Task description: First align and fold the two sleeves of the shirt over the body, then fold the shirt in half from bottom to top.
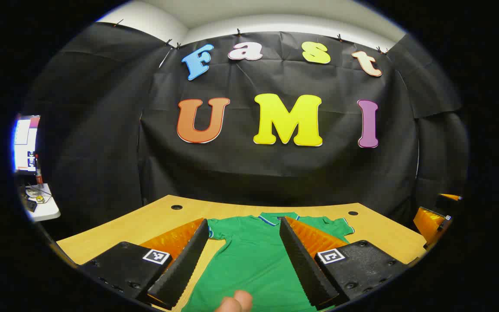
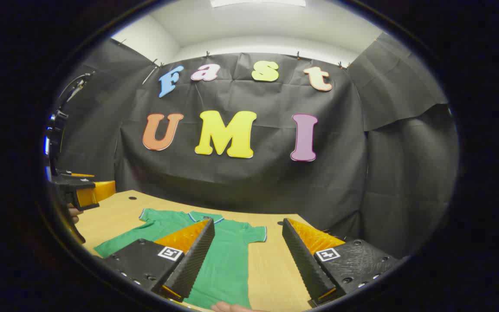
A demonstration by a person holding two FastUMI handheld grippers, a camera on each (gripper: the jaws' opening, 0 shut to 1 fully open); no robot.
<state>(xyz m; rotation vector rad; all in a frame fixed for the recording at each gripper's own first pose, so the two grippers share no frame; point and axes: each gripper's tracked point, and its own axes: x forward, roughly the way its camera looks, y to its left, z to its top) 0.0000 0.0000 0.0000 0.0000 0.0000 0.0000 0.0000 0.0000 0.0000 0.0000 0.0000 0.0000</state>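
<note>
Here, smooth green shirt (image 1: 249, 255) lies flat on wooden table (image 1: 154, 219).

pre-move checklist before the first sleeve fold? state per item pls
1. Shirt flat on the table, collar at the far end: ok.
2. Both sleeves spread out, not yet folded: ok.
3. Left hand-held gripper open, above the shirt body: ok.
4. Right hand-held gripper open, over the shirt's edge and bare table: ok.
5. Either gripper lined up on a sleeve: not ok.
6. Bottom hem straight: cannot tell.
</note>
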